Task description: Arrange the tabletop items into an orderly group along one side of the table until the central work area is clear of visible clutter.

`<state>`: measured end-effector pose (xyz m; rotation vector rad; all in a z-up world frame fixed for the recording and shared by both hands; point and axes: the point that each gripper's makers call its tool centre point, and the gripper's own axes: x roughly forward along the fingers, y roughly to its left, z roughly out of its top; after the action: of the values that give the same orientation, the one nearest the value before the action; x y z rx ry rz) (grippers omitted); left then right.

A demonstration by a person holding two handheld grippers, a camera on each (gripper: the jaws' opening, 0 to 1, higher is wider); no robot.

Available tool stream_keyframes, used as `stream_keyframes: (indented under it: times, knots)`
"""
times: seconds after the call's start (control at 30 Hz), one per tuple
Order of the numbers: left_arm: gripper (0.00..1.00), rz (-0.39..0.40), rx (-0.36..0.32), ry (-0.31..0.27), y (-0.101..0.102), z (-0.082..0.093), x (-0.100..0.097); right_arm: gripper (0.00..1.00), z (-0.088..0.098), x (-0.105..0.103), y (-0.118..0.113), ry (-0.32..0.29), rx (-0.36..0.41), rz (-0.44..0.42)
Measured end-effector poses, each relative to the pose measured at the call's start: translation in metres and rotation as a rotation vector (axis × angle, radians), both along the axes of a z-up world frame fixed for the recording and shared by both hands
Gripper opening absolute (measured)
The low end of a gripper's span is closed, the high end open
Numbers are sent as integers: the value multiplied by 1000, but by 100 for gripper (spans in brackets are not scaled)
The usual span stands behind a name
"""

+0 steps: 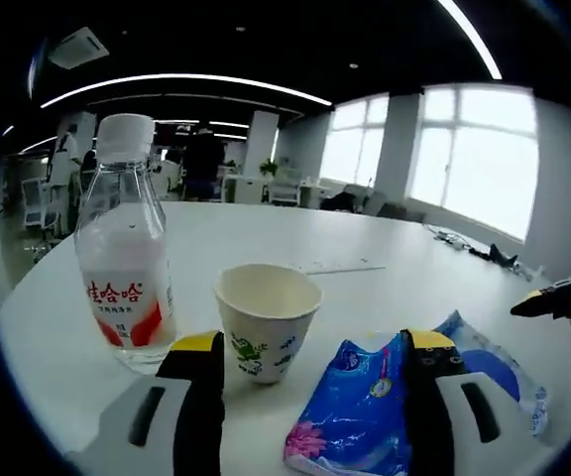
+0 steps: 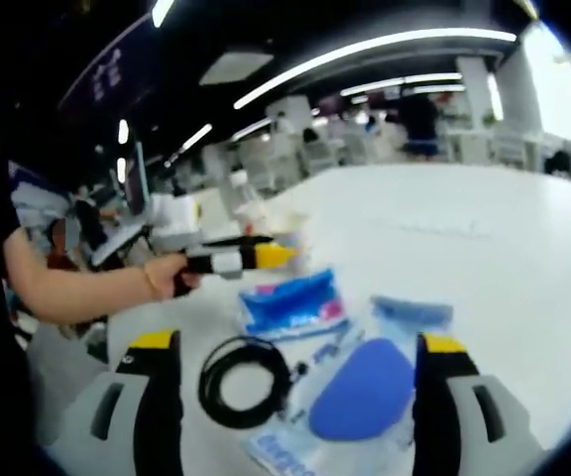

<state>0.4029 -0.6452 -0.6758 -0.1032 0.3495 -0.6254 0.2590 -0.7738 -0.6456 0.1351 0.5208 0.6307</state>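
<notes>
In the left gripper view, a clear bottle [image 1: 122,248] with a white cap and red label stands at the left. A paper cup [image 1: 266,317] stands beside it, just ahead of my left jaw. A blue tissue pack [image 1: 355,412] lies by my right jaw, with a clear bag holding something blue [image 1: 494,367] beyond it. My left gripper [image 1: 313,342] is open and holds nothing. In the right gripper view, my right gripper [image 2: 298,345] is open above a coiled black cable [image 2: 246,382] and a blue pad in a clear bag [image 2: 360,392]. The tissue pack [image 2: 290,302] lies farther ahead.
The round white table [image 1: 365,243] stretches far back. The right gripper [image 1: 538,297] enters from the right edge. A hand holds the left gripper [image 2: 266,256] over the table's left side, with a forearm [image 2: 77,293] behind it. A small blue packet [image 2: 411,310] lies near the pad.
</notes>
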Motion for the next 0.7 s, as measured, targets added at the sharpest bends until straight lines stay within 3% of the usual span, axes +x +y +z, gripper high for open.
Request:
stream_keyframes:
  times: [0.27,0.7]
  knots:
    - [86,-19,34,18,1,2,-14,96,5,6,-1,-9,-13,8]
    - [92,-57,58,50,-1,-1,-36,96,2,16,4,-20,-41,38]
